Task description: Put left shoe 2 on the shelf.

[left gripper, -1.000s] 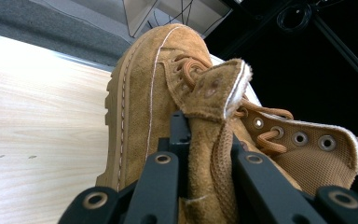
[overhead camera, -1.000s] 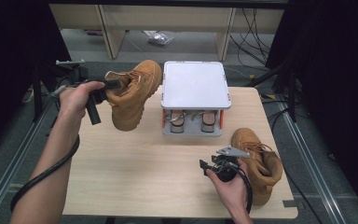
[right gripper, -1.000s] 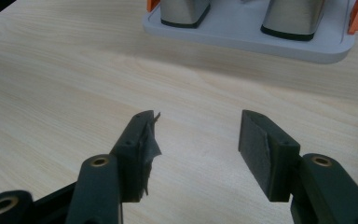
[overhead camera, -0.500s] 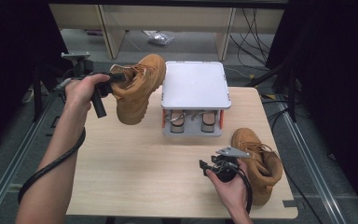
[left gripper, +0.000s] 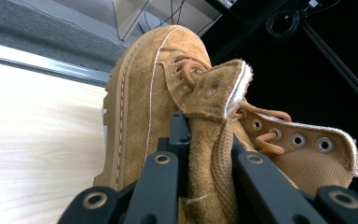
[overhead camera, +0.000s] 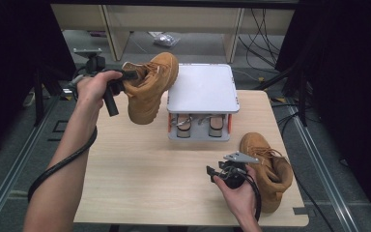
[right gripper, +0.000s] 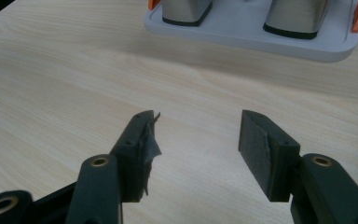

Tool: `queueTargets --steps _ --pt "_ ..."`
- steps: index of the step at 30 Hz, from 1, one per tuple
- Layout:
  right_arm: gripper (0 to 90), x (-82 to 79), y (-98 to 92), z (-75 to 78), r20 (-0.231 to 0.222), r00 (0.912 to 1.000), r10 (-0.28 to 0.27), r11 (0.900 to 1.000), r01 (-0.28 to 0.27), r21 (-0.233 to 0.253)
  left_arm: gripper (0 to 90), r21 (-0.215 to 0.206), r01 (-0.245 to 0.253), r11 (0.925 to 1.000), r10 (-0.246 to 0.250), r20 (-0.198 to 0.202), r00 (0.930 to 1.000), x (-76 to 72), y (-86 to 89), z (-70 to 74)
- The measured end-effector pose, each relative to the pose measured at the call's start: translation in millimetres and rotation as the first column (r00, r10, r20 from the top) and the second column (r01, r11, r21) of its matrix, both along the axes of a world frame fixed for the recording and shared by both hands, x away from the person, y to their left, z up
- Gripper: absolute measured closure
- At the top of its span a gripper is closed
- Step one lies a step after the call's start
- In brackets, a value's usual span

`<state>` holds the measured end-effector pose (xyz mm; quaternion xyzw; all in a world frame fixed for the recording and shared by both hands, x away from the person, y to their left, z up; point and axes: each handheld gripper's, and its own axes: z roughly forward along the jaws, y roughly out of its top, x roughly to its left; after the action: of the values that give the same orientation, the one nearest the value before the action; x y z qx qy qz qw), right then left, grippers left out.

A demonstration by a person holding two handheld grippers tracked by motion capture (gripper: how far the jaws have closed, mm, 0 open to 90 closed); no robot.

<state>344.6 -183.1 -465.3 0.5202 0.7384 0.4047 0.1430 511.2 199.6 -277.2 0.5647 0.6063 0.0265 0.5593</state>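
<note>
1. My left tool (left gripper: 200, 140) is clenched on the collar of the lifted boot (overhead camera: 150, 87). I grip the soft upper because it is thin enough to fit between the jaws, so the boot hangs tilted, toe pointing toward the white rack (overhead camera: 202, 89).
2. That boot is in the air just left of the rack, level with its top plate and clear of the surface (overhead camera: 140, 169). I judge I am carrying it toward the rack.
3. My right tool (right gripper: 196, 135) is released, jaws wide apart and holding nothing, low over the surface in front of the rack, ready for the second boot (overhead camera: 269, 166), which lies on its side to the rack's front right.
4. The left gripper view shows the pinch itself: fabric squeezed between the jaws, laces and eyelets beside it. The high view gives the boot's place relative to the rack.
5. The right gripper view shows the rack's lower tray edge and two metal pieces (right gripper: 186, 11) standing on it.
</note>
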Motion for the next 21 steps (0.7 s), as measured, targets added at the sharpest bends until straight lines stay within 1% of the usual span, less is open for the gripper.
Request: queueTargets --steps 1,2,3,4,5,6,8,9,10,13,15,16,17,18,19,20,21 --pt "46.8 -0.9 1.4 0.3 -0.014 0.9998 -0.012 1.000 0.012 0.012 82.2 0.002 0.005 1.0000 -0.005 0.008 1.0000 1.3 -1.7 0.2" --pt "46.8 -0.5 1.2 0.0 -0.009 0.9999 -0.006 1.000 0.006 0.007 82.2 0.004 -0.001 1.0000 0.001 0.005 1.0000 2.0 -4.7 1.1" --pt "46.8 -0.7 1.4 0.1 -0.011 0.9999 -0.004 1.000 0.004 0.008 82.2 0.004 0.001 1.0000 -0.002 0.013 0.9999 3.1 -6.0 0.9" --pt "46.8 -1.6 1.3 1.3 -0.029 0.9995 -0.011 1.000 0.011 0.003 82.2 -0.001 -0.001 1.0000 0.001 0.007 1.0000 4.1 -7.8 1.4" --pt "46.8 -0.9 0.1 1.1 -0.014 0.9999 -0.002 1.000 0.002 -0.009 82.2 -0.003 0.000 1.0000 0.000 0.006 1.0000 5.9 -9.6 1.4" --pt "46.8 0.0 0.2 -0.1 -0.001 1.0000 0.003 1.000 -0.003 0.001 82.2 -0.005 0.003 1.0000 -0.003 0.005 1.0000 7.0 -10.9 1.5" --pt "46.8 -0.6 1.1 0.2 -0.011 0.9999 -0.008 1.000 0.008 0.011 82.1 -0.005 0.004 1.0000 -0.004 0.004 1.0000 9.0 -14.3 2.1" --pt "46.8 0.3 -1.0 0.3 -0.004 1.0000 0.004 1.000 -0.004 -0.006 82.1 0.000 0.006 1.0000 -0.006 0.008 1.0000 9.7 -16.8 2.4" --pt "46.7 -0.8 -1.0 1.6 -0.014 0.9999 -0.005 1.000 0.005 -0.012 82.0 0.001 0.007 1.0000 -0.007 0.005 1.0000 11.1 -19.3 3.1" --pt "46.6 -0.9 -0.2 1.2 -0.026 0.9996 -0.011 1.000 0.011 0.002 81.9 0.002 0.010 0.9999 -0.010 0.004 0.9999 13.8 -23.7 3.0" --pt "46.6 -0.1 -1.0 1.0 -0.018 0.9998 -0.013 1.000 0.013 -0.015 81.9 -0.003 0.009 1.0000 -0.009 0.000 1.0000 16.2 -27.1 3.2" --pt "46.6 0.4 -1.8 0.7 -0.011 0.9999 -0.001 1.000 0.001 -0.005 81.9 0.003 0.017 0.9999 -0.017 0.004 0.9998 17.9 -28.7 3.3" --pt "46.6 0.5 -2.3 0.8 -0.010 1.0000 -0.002 1.000 0.002 -0.006 81.9 0.001 0.012 0.9999 -0.012 0.000 0.9999 18.5 -30.8 3.8" --pt "46.6 1.1 -2.5 0.0 0.000 1.0000 0.001 1.000 -0.001 0.000 81.8 0.007 0.020 0.9998 -0.020 0.006 0.9998 19.8 -32.4 3.8" --pt "46.7 -0.4 -0.9 0.8 -0.020 0.9996 -0.020 1.000 0.020 0.009 81.8 0.004 0.014 0.9999 -0.014 0.003 0.9999 20.4 -34.5 4.2" --pt "46.7 0.8 -2.2 0.3 -0.004 0.9999 -0.011 1.000 0.011 -0.008 81.8 0.008 0.019 0.9998 -0.019 0.007 0.9998 21.7 -35.5 4.0" --pt "46.7 1.1 -2.2 0.1 -0.004 0.9999 -0.014 1.000 0.014 -0.007 81.8 0.001 0.017 0.9998 -0.017 0.002 0.9998 22.1 -36.7 4.0"
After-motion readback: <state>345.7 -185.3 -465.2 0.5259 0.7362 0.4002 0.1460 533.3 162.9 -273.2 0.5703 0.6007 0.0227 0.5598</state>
